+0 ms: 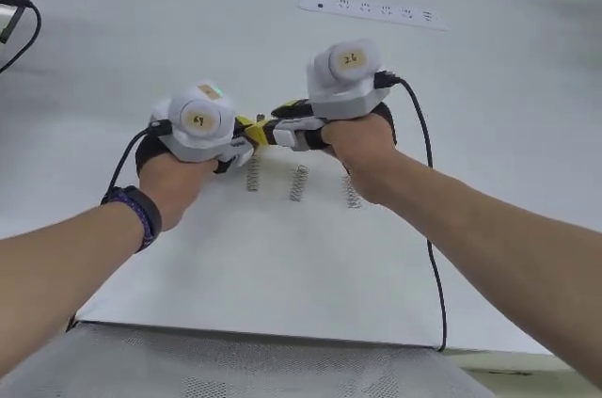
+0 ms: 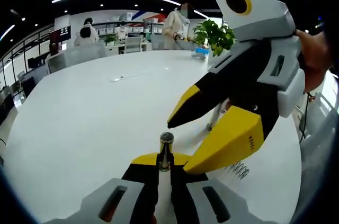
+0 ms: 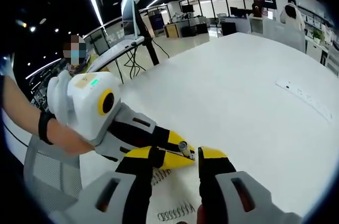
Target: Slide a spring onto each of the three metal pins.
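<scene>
Three springs (image 1: 298, 183) lay side by side on the tabletop (image 1: 282, 266) toward its near edge, seen whole in head view. Left gripper view gave the detail: left gripper (image 2: 164, 163) clenched on a metal pin (image 2: 166, 147). Right gripper (image 3: 183, 156) stood released, jaws spread beside the pin tip.
</scene>
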A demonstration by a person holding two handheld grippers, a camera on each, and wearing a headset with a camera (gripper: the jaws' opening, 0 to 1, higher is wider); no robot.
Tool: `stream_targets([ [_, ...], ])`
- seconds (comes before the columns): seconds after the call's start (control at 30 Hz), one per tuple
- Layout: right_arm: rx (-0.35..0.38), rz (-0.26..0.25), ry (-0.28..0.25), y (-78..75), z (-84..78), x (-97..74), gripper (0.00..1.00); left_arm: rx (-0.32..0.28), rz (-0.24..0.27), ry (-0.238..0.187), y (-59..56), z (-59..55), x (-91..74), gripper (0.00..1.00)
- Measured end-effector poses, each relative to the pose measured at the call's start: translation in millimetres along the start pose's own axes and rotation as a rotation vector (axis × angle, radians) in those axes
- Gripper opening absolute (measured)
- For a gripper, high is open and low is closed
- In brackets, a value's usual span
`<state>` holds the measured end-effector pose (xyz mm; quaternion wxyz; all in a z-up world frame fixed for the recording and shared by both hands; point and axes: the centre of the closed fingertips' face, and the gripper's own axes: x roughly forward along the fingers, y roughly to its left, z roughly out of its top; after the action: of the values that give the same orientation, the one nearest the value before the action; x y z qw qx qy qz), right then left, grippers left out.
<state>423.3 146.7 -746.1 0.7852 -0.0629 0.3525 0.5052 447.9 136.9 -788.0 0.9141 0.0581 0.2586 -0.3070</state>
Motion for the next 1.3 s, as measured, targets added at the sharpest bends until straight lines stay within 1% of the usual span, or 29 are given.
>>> stream_targets([
  [0.23,0.004,-0.022,-0.053,-2.5,11.1,-18.6,0.36,0.001,0.004,0.005,0.5,-0.1,1.2,0.0],
  [0.4,-0.009,-0.036,-0.082,-1.2,16.9,-33.4,0.39,-0.003,0.008,0.007,2.2,0.6,2.9,0.0],
  [0.47,-0.015,-0.043,-0.096,-1.4,17.5,-39.4,0.4,-0.003,0.008,0.007,2.7,0.6,3.4,0.0],
  [0.5,-0.015,-0.048,-0.101,-4.9,15.4,-40.8,0.4,-0.006,0.007,0.008,2.7,0.6,3.3,0.0],
  [0.57,-0.015,-0.057,-0.112,-5.8,15.6,-47.7,0.4,-0.006,0.007,0.009,2.5,0.5,3.1,0.0],
  [0.7,-0.003,-0.079,-0.131,-10.3,15.7,-59.4,0.41,-0.013,0.006,0.01,2.3,0.2,2.9,0.0],
  [0.77,0.0,-0.087,-0.139,-14.6,15.8,-63.3,0.41,-0.016,0.005,0.012,2.3,-0.2,2.9,0.0],
  [0.9,0.0,-0.098,-0.146,-14.7,15.8,-70.0,0.41,-0.027,0.001,0.018,1.7,-1.0,2.9,0.0],
  [0.97,0.001,-0.103,-0.152,-15.0,17.2,-73.0,0.41,-0.029,0.001,0.035,1.6,-4.2,2.7,0.0],
  [1.03,0.003,-0.106,-0.161,-17.1,18.1,-74.6,0.41,-0.043,-0.002,0.049,1.1,-8.3,2.1,0.01],
  [1.07,0.004,-0.107,-0.165,-18.0,18.8,-75.1,0.41,-0.057,-0.005,0.051,0.9,-10.4,1.7,0.03],
  [1.17,0.003,-0.11,-0.175,-22.5,22.1,-76.3,0.4,-0.067,0.0,0.053,2.2,-11.8,0.6,0.09],
  [1.3,-0.002,-0.111,-0.188,-23.9,26.6,-81.4,0.4,-0.069,-0.004,0.058,2.9,-11.3,-0.6,0.11],
])
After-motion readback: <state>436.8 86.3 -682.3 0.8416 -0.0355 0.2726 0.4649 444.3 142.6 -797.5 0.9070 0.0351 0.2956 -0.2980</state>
